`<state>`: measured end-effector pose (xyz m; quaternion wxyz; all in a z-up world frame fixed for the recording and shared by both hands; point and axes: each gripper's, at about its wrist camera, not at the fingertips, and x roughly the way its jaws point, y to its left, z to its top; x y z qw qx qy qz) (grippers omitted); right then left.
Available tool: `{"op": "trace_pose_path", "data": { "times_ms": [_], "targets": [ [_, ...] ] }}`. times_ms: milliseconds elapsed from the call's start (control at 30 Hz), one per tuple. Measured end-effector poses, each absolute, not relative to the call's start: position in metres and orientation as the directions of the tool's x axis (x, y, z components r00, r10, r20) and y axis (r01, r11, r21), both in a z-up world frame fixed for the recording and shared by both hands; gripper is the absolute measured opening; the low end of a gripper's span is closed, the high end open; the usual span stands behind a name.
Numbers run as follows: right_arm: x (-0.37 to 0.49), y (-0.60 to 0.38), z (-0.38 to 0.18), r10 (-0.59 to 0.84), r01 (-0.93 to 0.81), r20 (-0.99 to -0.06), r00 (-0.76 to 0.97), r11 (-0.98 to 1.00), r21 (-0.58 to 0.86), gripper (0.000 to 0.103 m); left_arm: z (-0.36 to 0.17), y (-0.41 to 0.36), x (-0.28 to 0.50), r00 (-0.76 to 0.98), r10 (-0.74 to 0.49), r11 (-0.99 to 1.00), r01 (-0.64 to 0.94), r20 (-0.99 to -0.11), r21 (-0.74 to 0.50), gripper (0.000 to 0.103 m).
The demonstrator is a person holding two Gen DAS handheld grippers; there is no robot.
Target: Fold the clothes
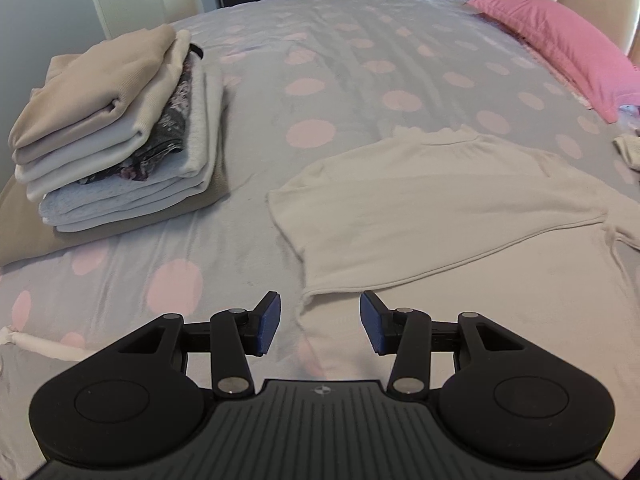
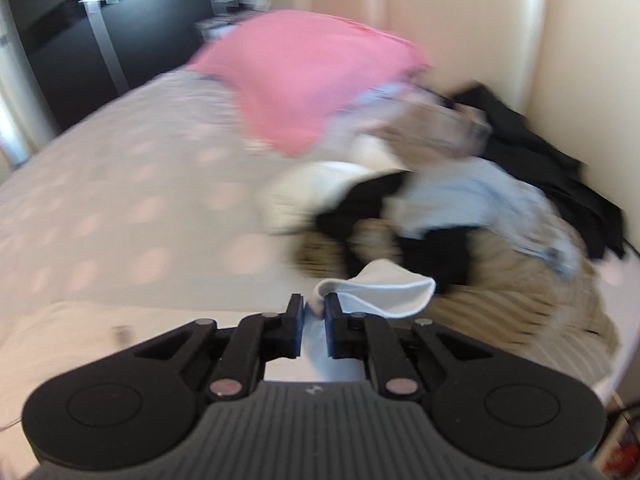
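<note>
A cream long-sleeved top (image 1: 440, 208) lies flat on the bed, its left sleeve folded across the body. My left gripper (image 1: 320, 322) is open and empty, just above the top's near left edge. My right gripper (image 2: 313, 322) is shut on a piece of white cloth (image 2: 380, 292), likely part of the same top, and holds it above the bed. The right wrist view is blurred by motion.
A stack of folded clothes (image 1: 116, 132) sits at the left of the grey bedspread with pink dots (image 1: 320, 80). A pink pillow (image 1: 560, 44) lies at the head. A heap of unfolded clothes (image 2: 460, 208) lies by the cream headboard (image 2: 480, 20).
</note>
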<state>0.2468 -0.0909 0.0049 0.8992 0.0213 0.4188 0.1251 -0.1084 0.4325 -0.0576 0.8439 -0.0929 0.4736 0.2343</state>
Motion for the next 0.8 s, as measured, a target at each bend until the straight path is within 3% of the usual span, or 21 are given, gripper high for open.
{"op": "trace_pose_path", "data": {
  "times_ms": [233, 433, 800],
  "targets": [
    [0.188, 0.018, 0.027, 0.452, -0.454, -0.722, 0.524, 0.865, 0.213, 0.013, -0.053, 0.423, -0.116, 0.478, 0.291, 0.881, -0.471, -0.829, 0.038, 0.042],
    [0.128, 0.102, 0.006, 0.577, -0.600, -0.723, 0.380, 0.749, 0.282, 0.013, -0.054, 0.415, -0.119, 0.501, 0.243, 0.881, -0.473, -0.831, -0.027, 0.040],
    [0.056, 0.175, -0.112, 0.481, -0.721, -0.865, 0.147, 0.650, 0.239, 0.011, -0.080, 0.372, -0.108, 0.515, 0.124, 0.897, -0.423, -0.848, -0.126, 0.039]
  ]
}}
